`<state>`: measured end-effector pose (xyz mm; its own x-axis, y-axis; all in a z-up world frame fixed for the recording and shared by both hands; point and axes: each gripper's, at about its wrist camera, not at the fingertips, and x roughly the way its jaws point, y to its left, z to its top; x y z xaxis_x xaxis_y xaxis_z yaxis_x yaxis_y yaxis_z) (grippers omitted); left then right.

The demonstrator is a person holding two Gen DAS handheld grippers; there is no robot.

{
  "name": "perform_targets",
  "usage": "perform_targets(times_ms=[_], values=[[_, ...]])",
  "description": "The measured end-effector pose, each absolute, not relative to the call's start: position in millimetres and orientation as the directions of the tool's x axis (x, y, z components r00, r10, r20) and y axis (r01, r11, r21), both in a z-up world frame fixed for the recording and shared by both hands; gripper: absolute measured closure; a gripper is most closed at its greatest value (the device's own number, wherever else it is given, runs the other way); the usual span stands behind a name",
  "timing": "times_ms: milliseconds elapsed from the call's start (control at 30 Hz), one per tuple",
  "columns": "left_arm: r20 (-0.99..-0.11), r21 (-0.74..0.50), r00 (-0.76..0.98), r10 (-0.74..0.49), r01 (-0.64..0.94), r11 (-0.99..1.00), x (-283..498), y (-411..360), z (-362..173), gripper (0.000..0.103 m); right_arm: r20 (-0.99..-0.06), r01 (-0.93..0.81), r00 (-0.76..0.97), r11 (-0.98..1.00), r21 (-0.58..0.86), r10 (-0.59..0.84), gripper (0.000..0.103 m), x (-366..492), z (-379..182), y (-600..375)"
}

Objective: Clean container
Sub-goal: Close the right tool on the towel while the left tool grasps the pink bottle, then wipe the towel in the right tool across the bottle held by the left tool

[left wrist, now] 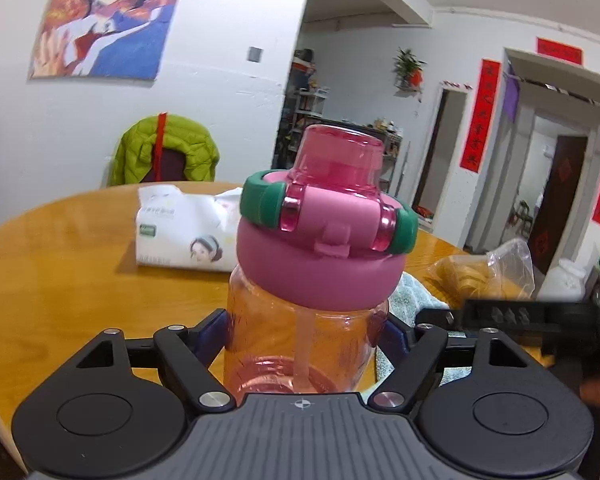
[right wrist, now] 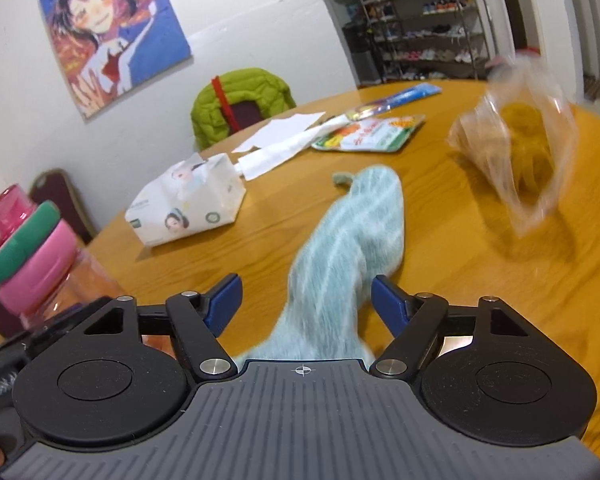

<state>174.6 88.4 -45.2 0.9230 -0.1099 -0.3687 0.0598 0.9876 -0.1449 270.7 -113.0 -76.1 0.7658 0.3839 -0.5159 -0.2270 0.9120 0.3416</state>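
Note:
A clear pink-tinted bottle (left wrist: 308, 340) with a pink lid (left wrist: 320, 268), green handle and inner straw stands upright between my left gripper's (left wrist: 306, 332) blue fingers, which are shut on its body. The same bottle (right wrist: 40, 256) appears at the far left of the right wrist view. A light blue striped cloth (right wrist: 340, 240) lies on the wooden table (right wrist: 460, 288) and runs between the fingers of my right gripper (right wrist: 306, 300). Those fingers stand wide apart and open, clear of the cloth on both sides. Part of the cloth (left wrist: 412, 300) shows behind the bottle.
A white tissue pack (right wrist: 188, 204) lies left of the cloth. A clear plastic bag (right wrist: 516, 152) with yellow contents sits to the right. Papers and a snack packet (right wrist: 368, 134) lie farther back. A chair with a green jacket (right wrist: 240, 96) stands at the table's far edge.

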Motion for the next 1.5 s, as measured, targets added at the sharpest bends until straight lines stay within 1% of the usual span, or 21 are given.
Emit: perform_targets(times_ms=[33,100,167,233,267,300,333,400,567,700,767,867,933,1000,1067,1100,1133,1300,1333,1433,1500], values=[[-0.37,-0.134,0.922,-0.117,0.071,0.988,179.4,88.5,-44.3,0.028,-0.526,-0.215,0.769,0.922,0.321,0.363,0.029,276.8,-73.2,-110.0],[-0.359,-0.125,0.923,-0.141,0.102,0.987,190.1,91.9,-43.7,0.028,-0.536,-0.2,0.77,0.928,0.314,0.347,0.038,283.1,-75.7,-109.0],[-0.341,-0.137,0.927,-0.155,0.114,0.984,197.6,96.6,-46.8,0.028,-0.541,-0.191,0.769,0.93,0.315,0.341,0.042,287.1,-80.7,-109.7],[-0.326,-0.149,0.931,-0.163,0.12,0.982,195.3,101.1,-50.6,0.028,-0.547,-0.182,0.767,0.931,0.317,0.336,0.05,291.0,-85.7,-110.3],[-0.314,-0.139,0.934,-0.17,0.131,0.981,191.8,102.4,-51.9,0.028,-0.549,-0.177,0.766,0.932,0.318,0.333,0.055,292.9,-88.2,-110.6],[-0.302,-0.132,0.937,-0.177,0.142,0.981,188.2,103.5,-52.7,0.028,-0.552,-0.173,0.766,0.932,0.318,0.33,0.064,294.9,-90.7,-111.0],[-0.295,-0.133,0.938,-0.181,0.147,0.98,185.9,105.1,-53.2,0.028,-0.555,-0.168,0.765,0.933,0.319,0.328,0.068,296.8,-93.3,-111.3],[-0.286,-0.154,0.939,-0.19,0.151,0.976,186.0,109.4,-54.9,0.028,-0.559,-0.162,0.763,0.934,0.319,0.324,0.071,300.1,-97.6,-111.6],[-0.303,-0.182,0.929,-0.211,0.161,0.97,191.9,112.3,-60.1,0.022,-0.563,-0.175,0.76,0.936,0.304,0.325,0.072,302.5,-102.3,-109.3],[-0.336,-0.108,0.927,-0.164,0.135,0.985,193.2,104.3,-63.8,0.031,-0.563,-0.184,0.758,0.936,0.301,0.33,0.074,304.3,-106.3,-109.2],[-0.343,-0.088,0.924,-0.166,0.145,0.986,191.9,103.0,-64.0,0.031,-0.545,-0.182,0.76,0.921,0.345,0.355,0.076,304.7,-107.9,-116.7],[-0.349,-0.054,0.923,-0.162,0.153,0.987,187.6,98.9,-63.9,0.031,-0.458,-0.214,0.761,0.844,0.492,0.459,0.077,302.8,-102.9,-132.1],[-0.352,-0.056,0.919,-0.177,0.168,0.984,187.2,99.8,-63.9,0.031,-0.368,-0.251,0.753,0.755,0.606,0.545,0.077,300.7,-100.4,-144.4],[-0.352,-0.056,0.917,-0.188,0.18,0.982,187.0,99.4,-64.5,0.031,-0.226,-0.31,0.712,0.586,0.748,0.665,0.077,300.0,-101.6,-156.6],[-0.348,-0.051,0.917,-0.193,0.186,0.981,186.8,98.0,-65.5,0.032,-0.045,-0.353,0.622,0.331,0.875,0.782,0.077,303.0,-109.9,-163.5],[-0.346,-0.05,0.918,-0.194,0.189,0.981,186.9,97.4,-66.0,0.031,0.056,-0.361,0.574,0.191,0.912,0.817,0.077,304.5,-114.1,-166.9],[-0.344,-0.047,0.918,-0.195,0.19,0.981,187.0,96.9,-66.5,0.031,0.108,-0.353,0.541,0.108,0.929,0.834,0.077,306.4,-118.3,-166.7],[-0.336,-0.044,0.922,-0.192,0.188,0.981,187.8,96.7,-67.9,0.032,0.029,-0.238,0.477,0.098,0.966,0.879,0.077,318.6,-140.5,-140.8],[-0.335,-0.042,0.923,-0.191,0.188,0.981,187.9,96.5,-68.0,0.032,-0.011,-0.215,0.471,0.127,0.968,0.882,0.076,321.1,-144.1,-136.8],[-0.333,-0.028,0.924,-0.185,0.186,0.982,188.1,94.5,-68.6,0.032,-0.228,-0.153,0.483,0.338,0.929,0.846,0.076,328.4,-152.0,-127.7],[-0.333,-0.028,0.924,-0.186,0.188,0.982,188.0,94.7,-68.6,0.032,-0.315,-0.152,0.484,0.433,0.889,0.816,0.076,329.6,-156.7,-121.7]])
